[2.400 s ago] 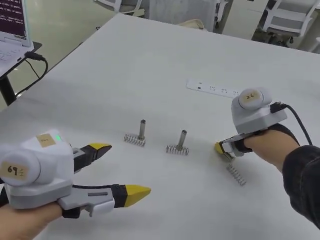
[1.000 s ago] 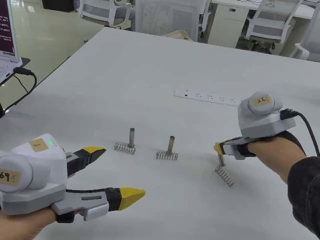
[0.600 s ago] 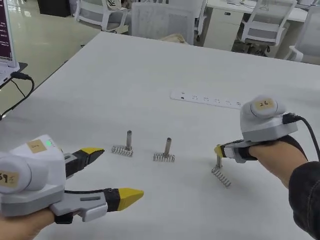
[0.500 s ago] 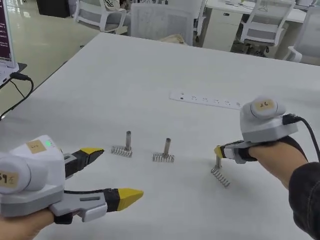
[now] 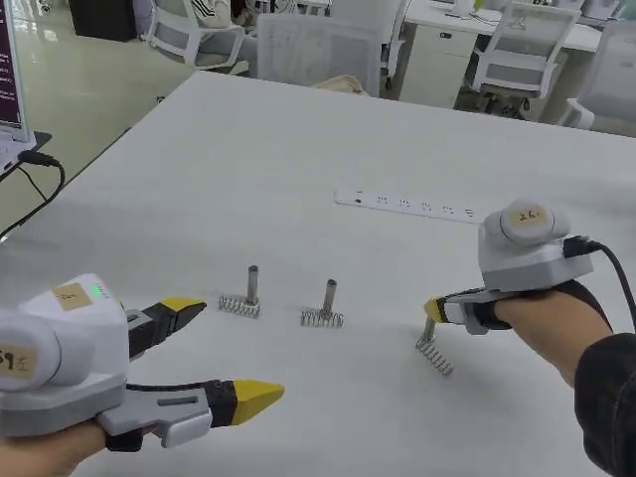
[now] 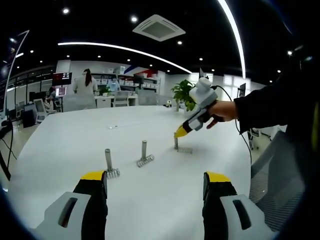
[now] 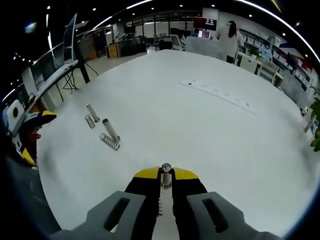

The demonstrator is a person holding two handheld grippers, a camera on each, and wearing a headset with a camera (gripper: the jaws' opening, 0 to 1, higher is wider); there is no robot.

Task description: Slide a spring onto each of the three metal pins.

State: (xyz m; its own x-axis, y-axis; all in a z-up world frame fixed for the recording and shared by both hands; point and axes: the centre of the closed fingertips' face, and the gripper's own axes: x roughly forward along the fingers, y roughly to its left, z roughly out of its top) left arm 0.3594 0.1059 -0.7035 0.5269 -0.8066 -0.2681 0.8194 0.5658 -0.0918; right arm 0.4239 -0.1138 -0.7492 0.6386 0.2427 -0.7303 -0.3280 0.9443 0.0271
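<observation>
table [image 5: 298,149] white | pins [image 5: 252,281] silver-grey | left tool [image 5: 227,350] yellow-tipped, grey-white body

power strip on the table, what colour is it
White: a long flat plastic power strip, best seen in the head view.

Open-plan office, this: swivel chairs [image 5: 512,55] and desks [image 5: 434,60] past the white table [image 5: 248,149], a laptop [image 5: 7,60] off its left edge, ceiling downlights [image 6: 65,10], a potted plant [image 6: 184,94].

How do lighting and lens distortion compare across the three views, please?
Head view: soft, even light on the table, faint shadows, straight edges. Left gripper view: fisheye bows the ceiling light strips. Right gripper view: table rim curves strongly; the pin between the jaws is sharp.
</observation>
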